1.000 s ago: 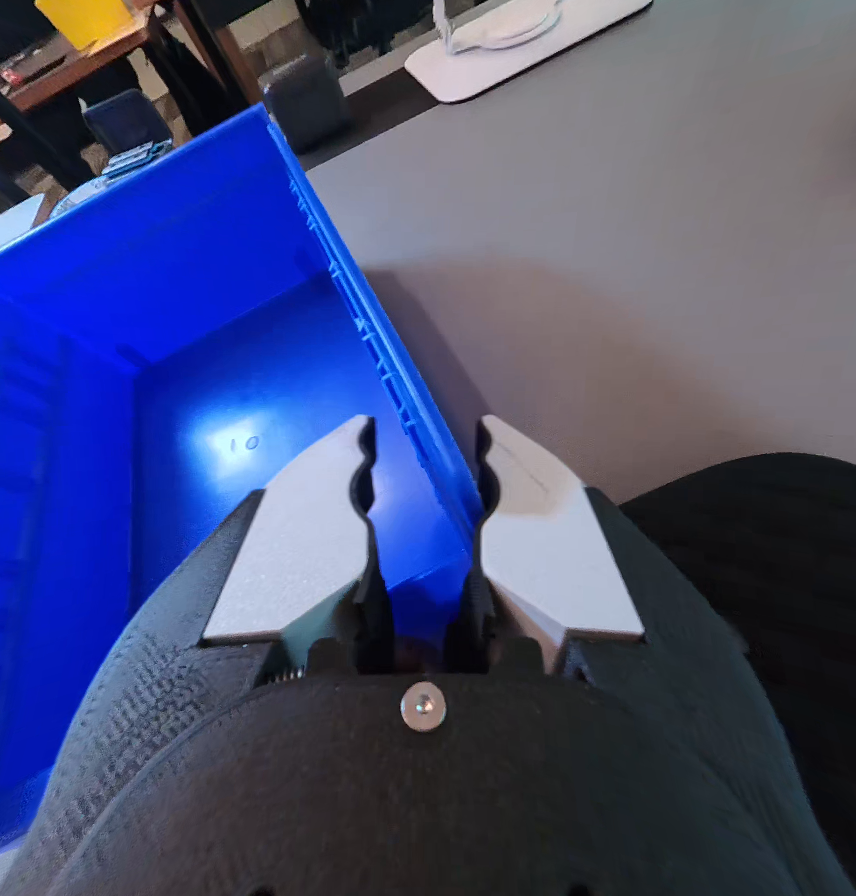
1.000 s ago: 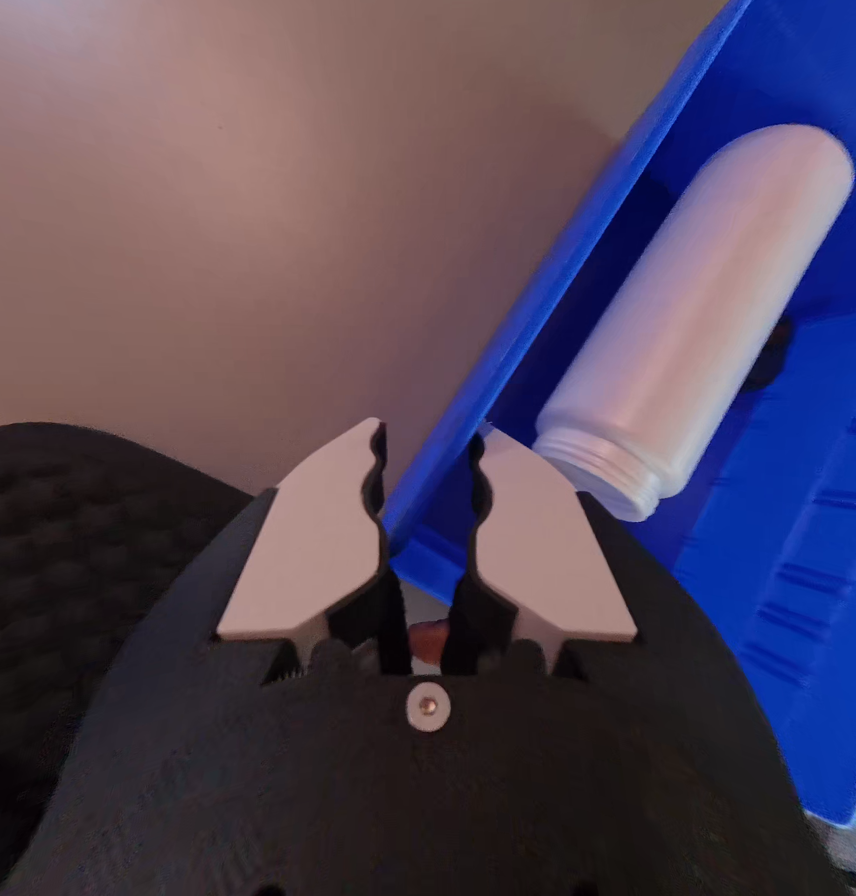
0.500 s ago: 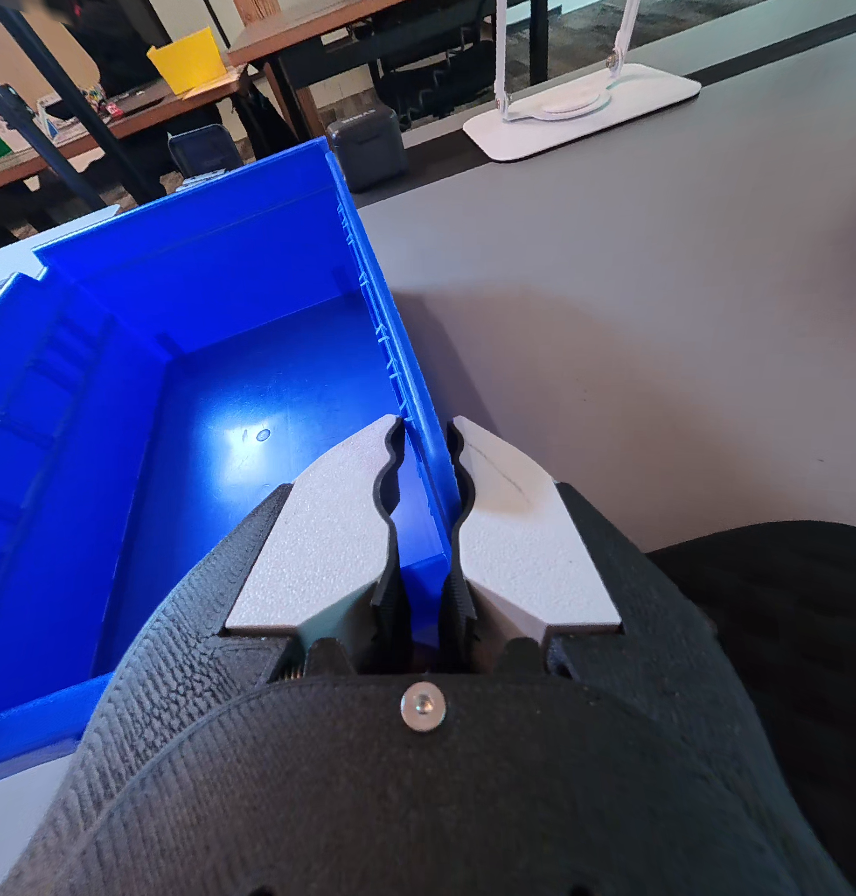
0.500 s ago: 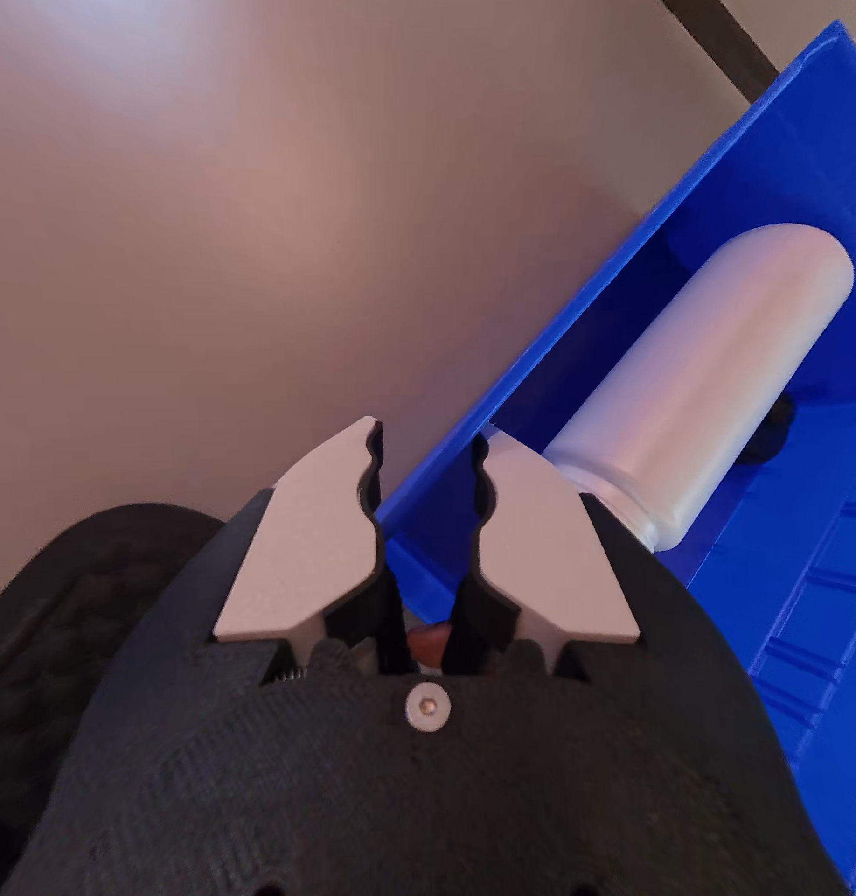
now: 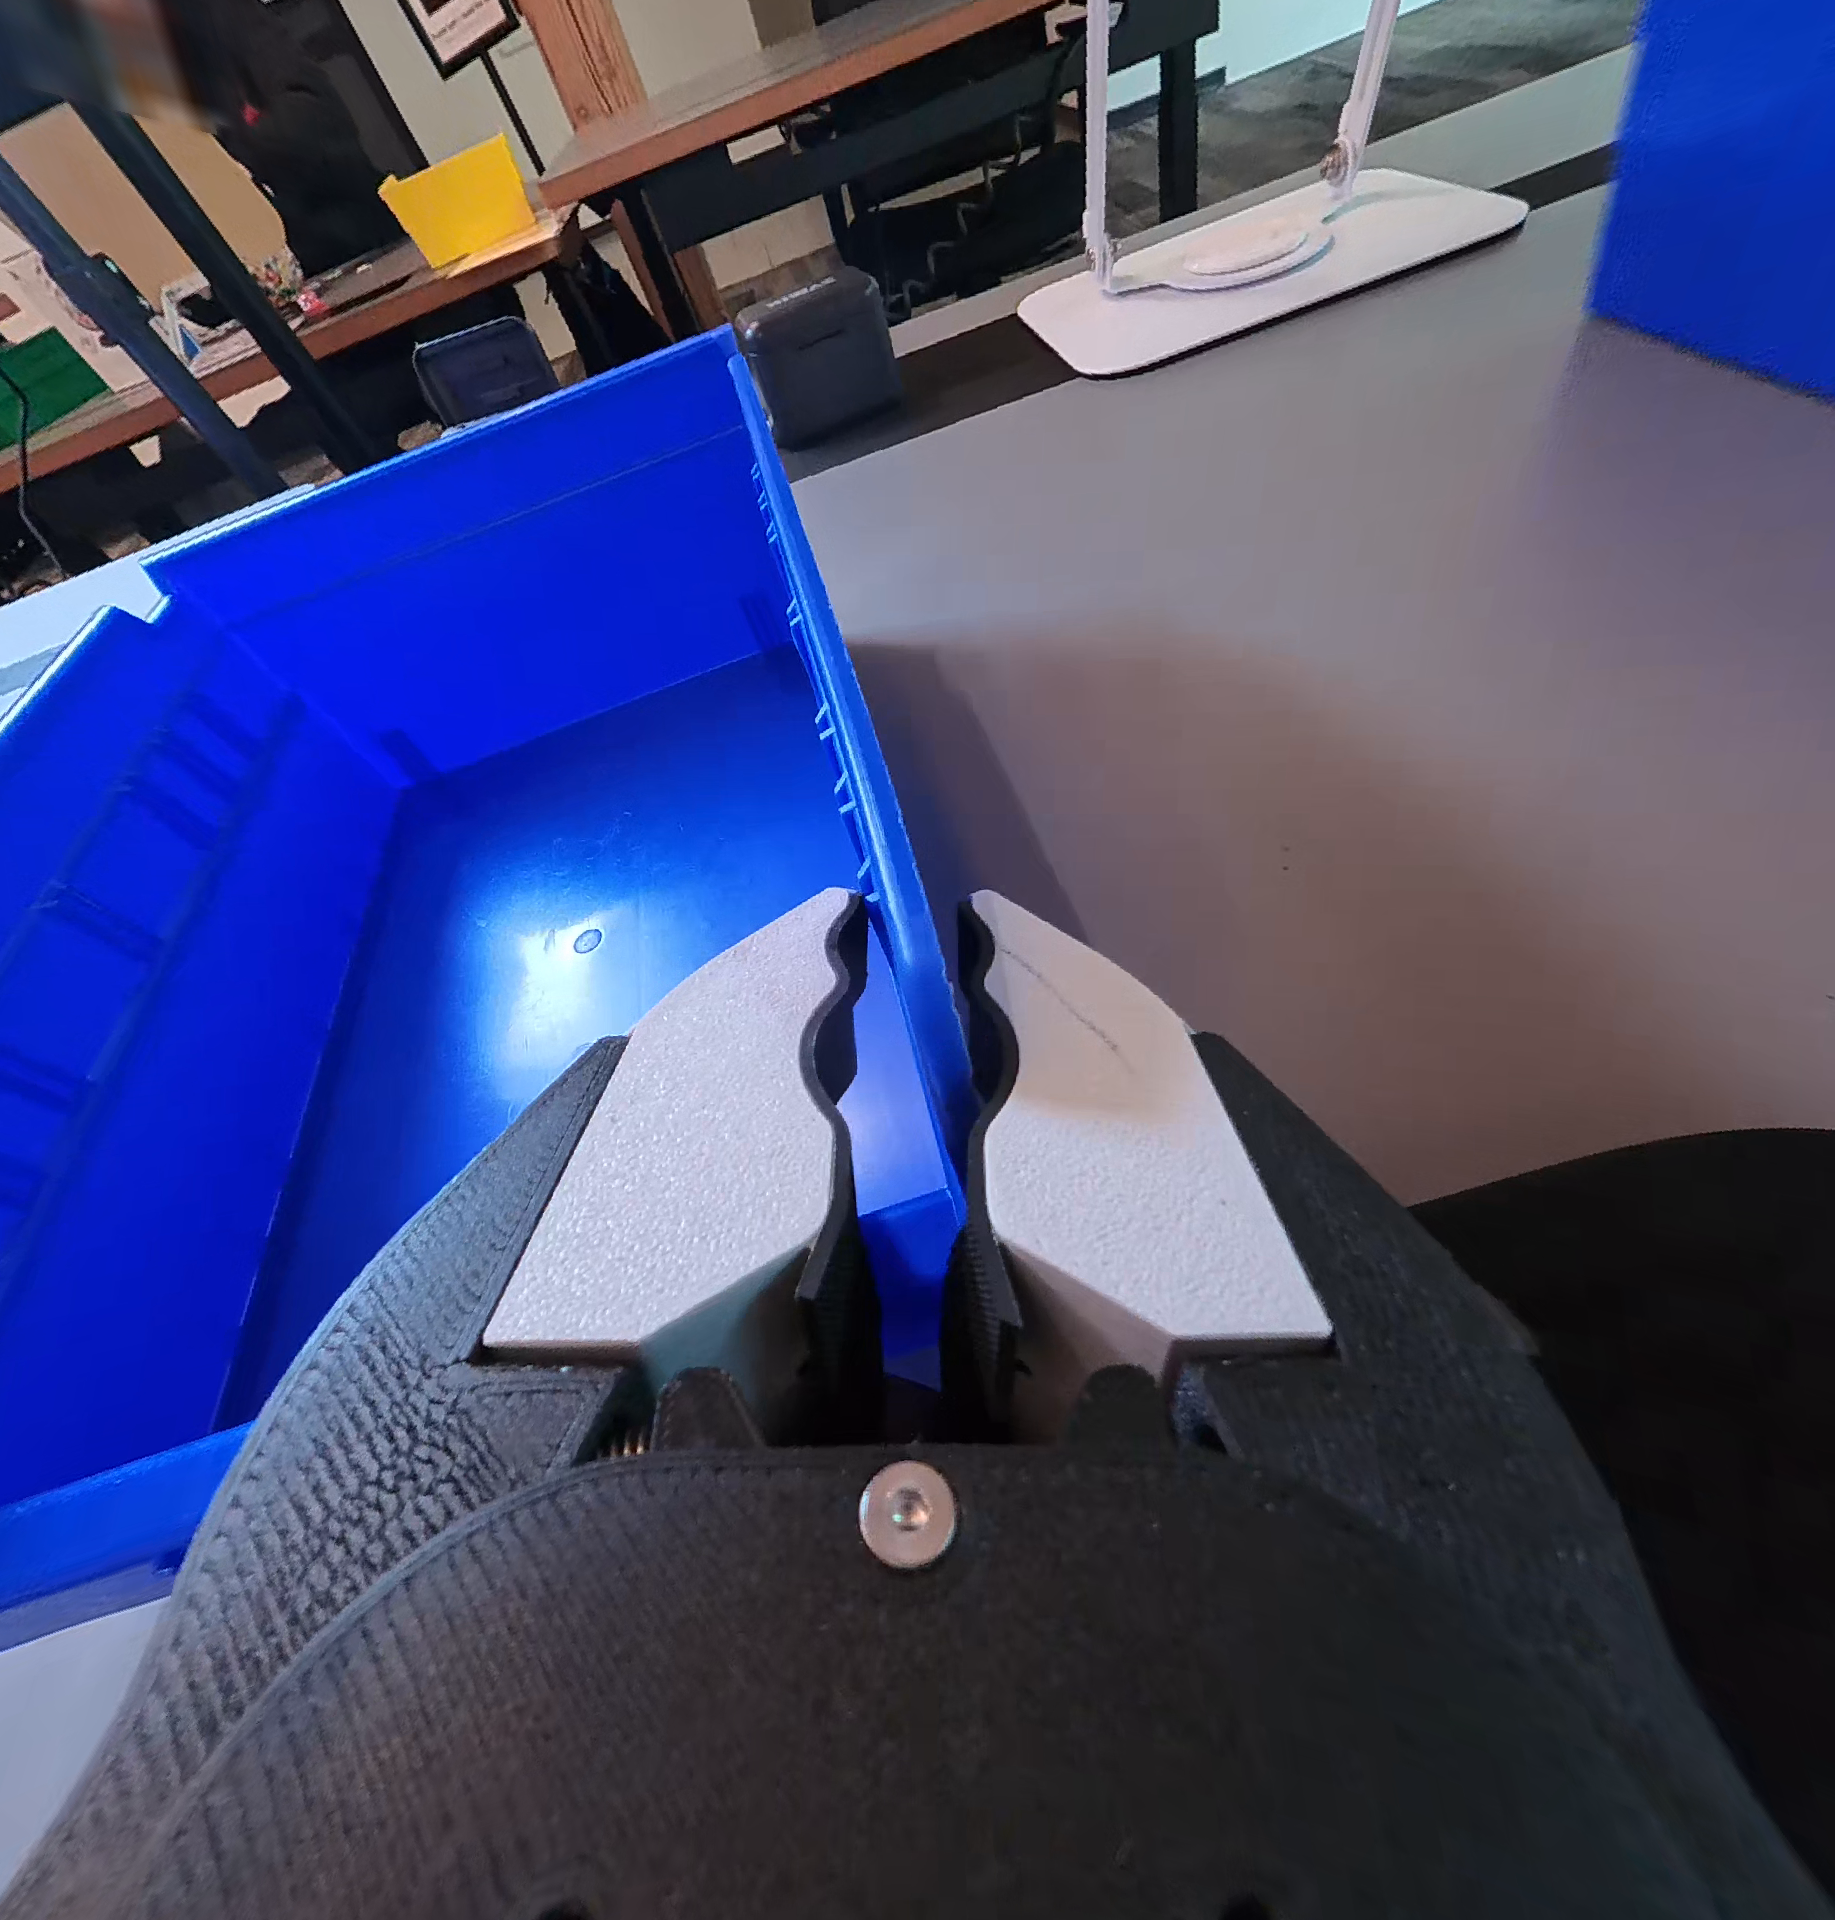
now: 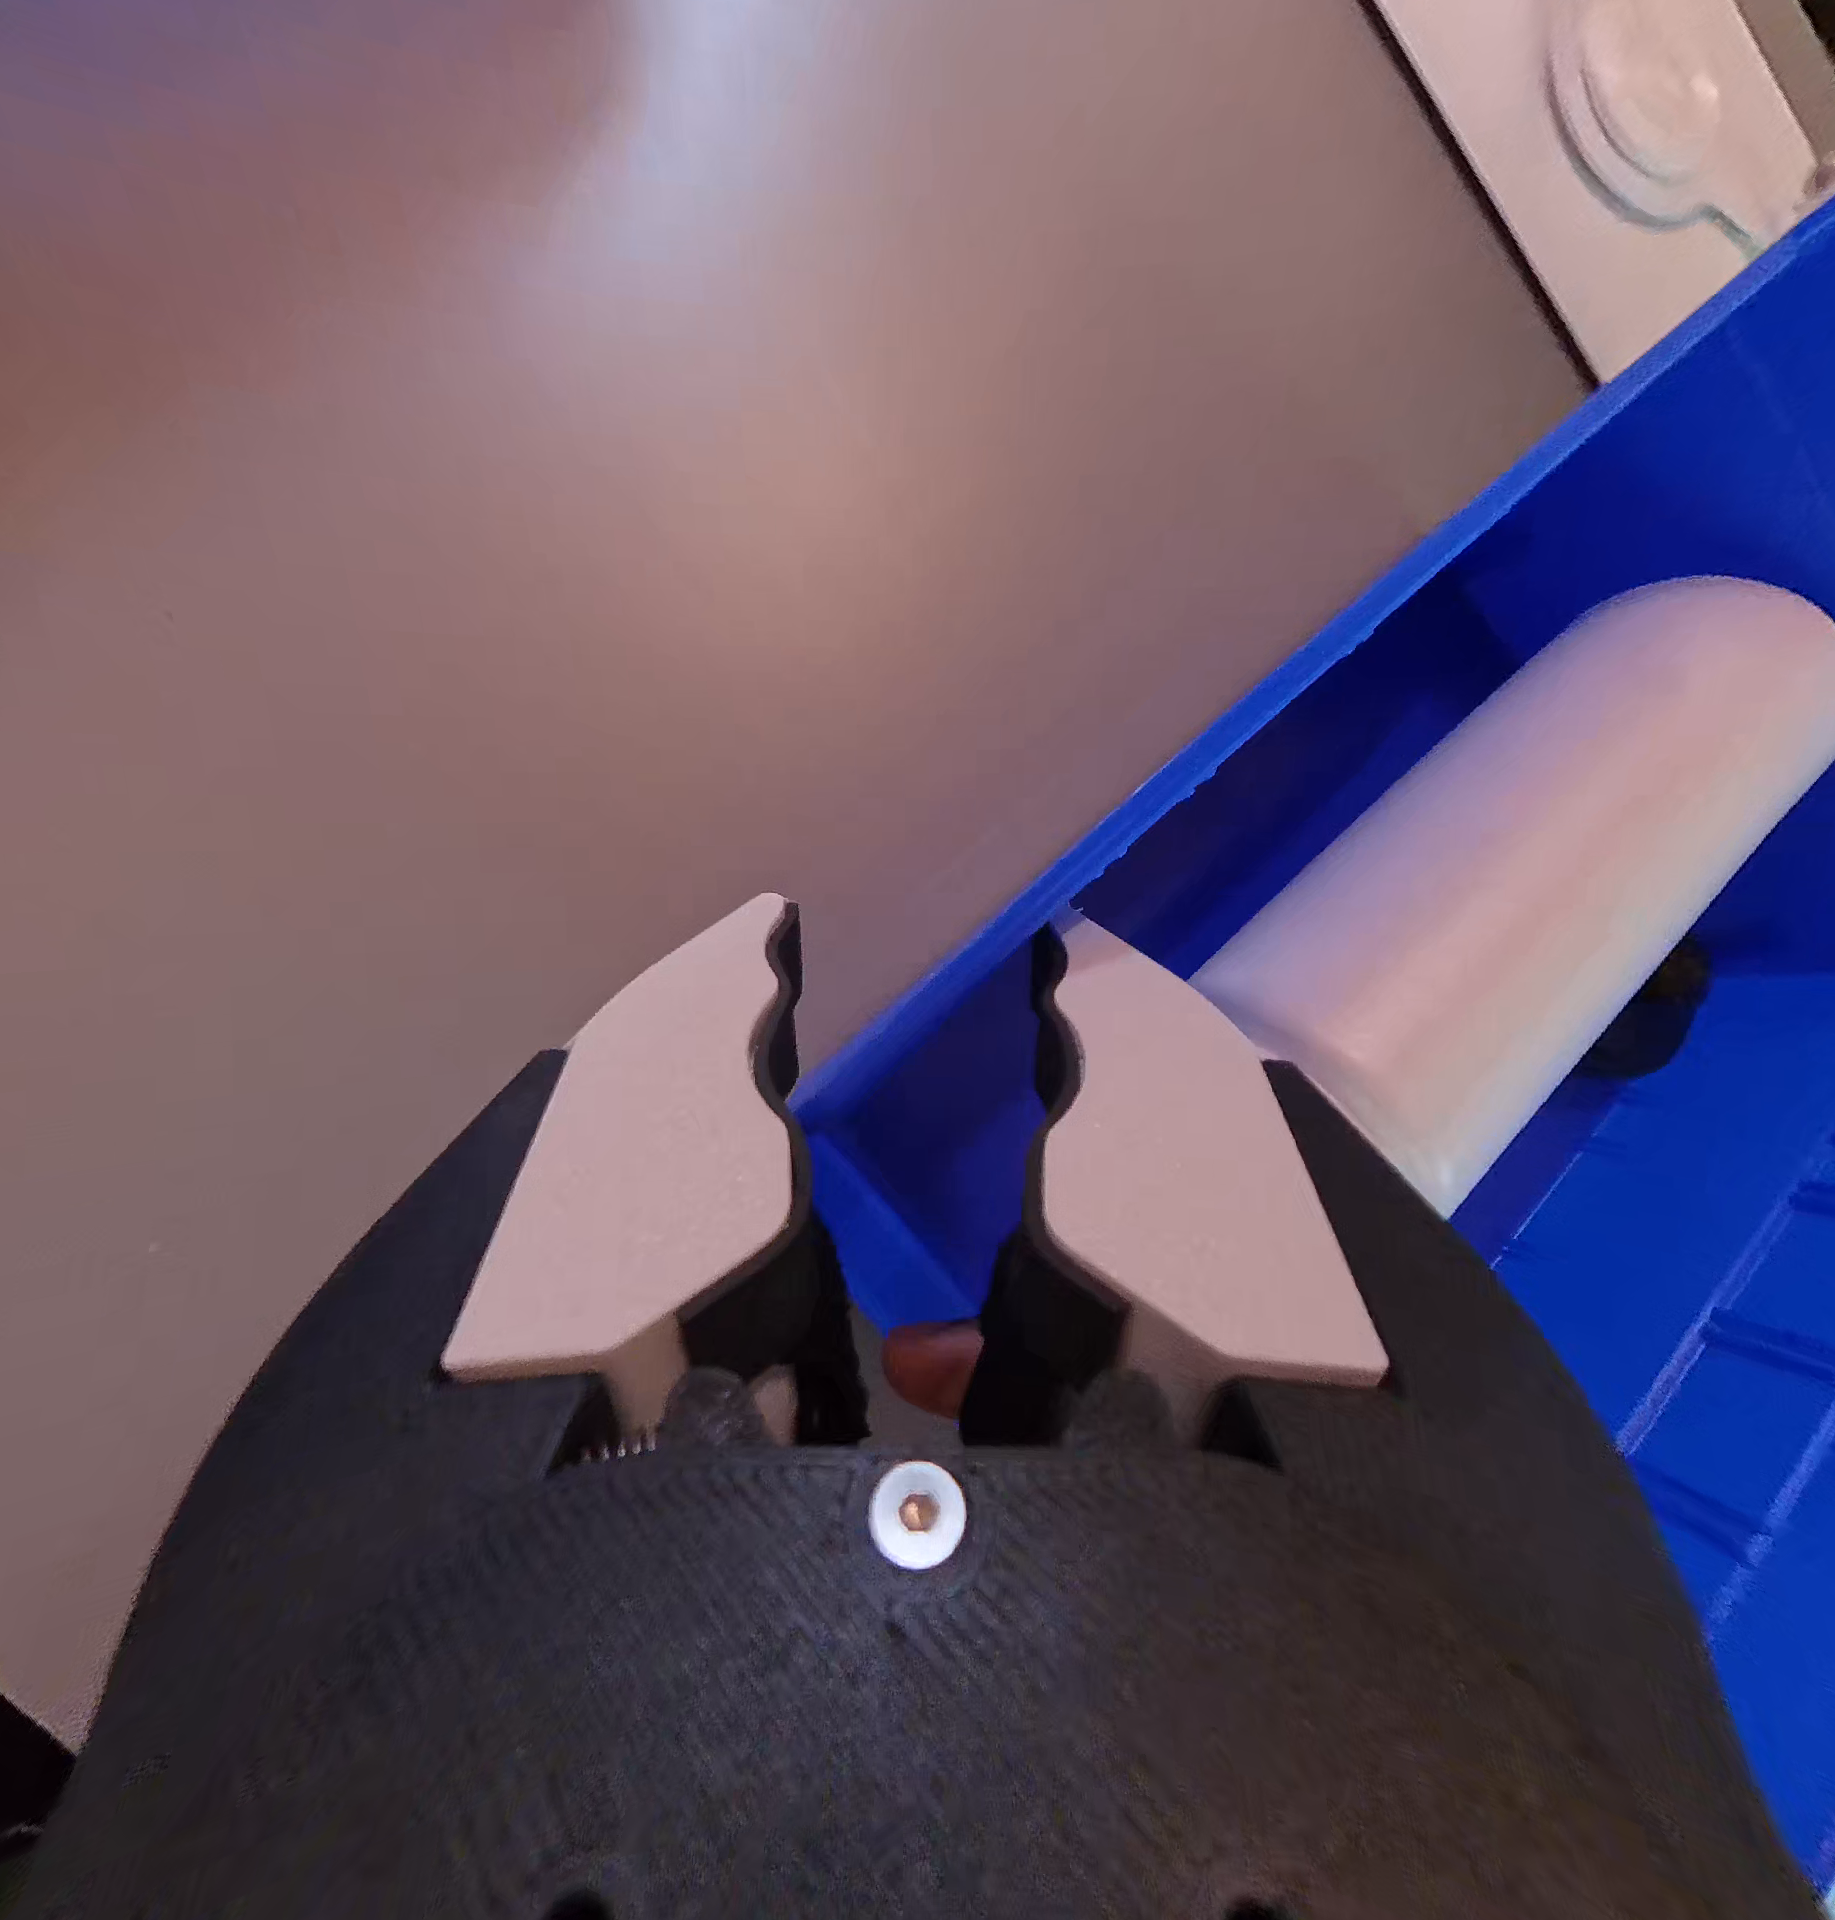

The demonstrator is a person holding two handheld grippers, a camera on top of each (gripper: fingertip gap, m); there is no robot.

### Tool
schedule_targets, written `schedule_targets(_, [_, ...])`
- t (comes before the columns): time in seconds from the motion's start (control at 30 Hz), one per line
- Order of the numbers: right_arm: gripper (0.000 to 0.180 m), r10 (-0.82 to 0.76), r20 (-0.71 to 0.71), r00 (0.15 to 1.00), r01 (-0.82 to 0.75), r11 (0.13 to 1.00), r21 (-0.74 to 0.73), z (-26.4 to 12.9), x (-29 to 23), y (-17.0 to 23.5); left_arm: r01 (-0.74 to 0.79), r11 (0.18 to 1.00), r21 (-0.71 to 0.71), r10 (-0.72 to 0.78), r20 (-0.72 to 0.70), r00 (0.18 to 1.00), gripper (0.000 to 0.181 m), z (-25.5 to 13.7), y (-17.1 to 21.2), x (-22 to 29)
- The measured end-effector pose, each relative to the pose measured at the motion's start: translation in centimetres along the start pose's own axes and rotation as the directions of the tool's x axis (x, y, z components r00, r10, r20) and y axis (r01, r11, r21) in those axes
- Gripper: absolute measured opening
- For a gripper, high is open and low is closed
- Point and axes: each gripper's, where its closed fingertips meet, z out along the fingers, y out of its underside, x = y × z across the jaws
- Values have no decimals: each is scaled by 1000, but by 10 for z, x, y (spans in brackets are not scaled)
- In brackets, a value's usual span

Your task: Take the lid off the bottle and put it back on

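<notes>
Gripping the wall of a blue bin (image 5: 601,582), the left claw (image 5: 911,1039) has its two grey fingers pressed on either side of the bin's right-hand rim; that bin's floor shows bare. Right claw (image 6: 913,1039): fingers partly spread, straddling a corner of a second blue bin (image 6: 1661,436), one finger outside the wall and one inside; whether the pads actually bite the plastic cannot be told. Bottle (image 6: 1515,883): pale, plain, lying on its side in this second bin, just beyond the right claw's inner finger, its neck end hidden behind that finger. Lid: not identifiable in either view; a small dark object (image 6: 1661,997) beside the bottle is too obscured to name. Worktop (image 5: 1360,727): grey, matte, carrying both bins. Beyond, a white lamp base (image 5: 1277,270) and a small dark case (image 5: 819,353) sit at the far edge; other tables stand farther off. Step in hand, as judged: handling the bins, not yet the bottle itself. Next move calls for freeing a claw from its bin wall, reaching into the second bin, and taking the bottle around its body so the other claw can work at the neck.
</notes>
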Motion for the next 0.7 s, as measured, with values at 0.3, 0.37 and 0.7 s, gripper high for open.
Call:
schedule_targets(0.3, [43, -145, 62, 987, 145, 989, 14, 25, -44, -54, -5, 1000, 18, 5, -4, 1000, 17, 0, 0, 0])
schedule_targets(0.37, [43, -167, 71, 983, 166, 986, 21, 30, -56, -67, -3, 1000, 21, 3, -7, 1000, 17, -1, 0, 0])
schedule_targets(0.7, [44, -264, 128, 956, 256, 964, 77, 53, -113, -124, 5, 998, 56, -5, -16, 1000, 24, -3, -3, 0])
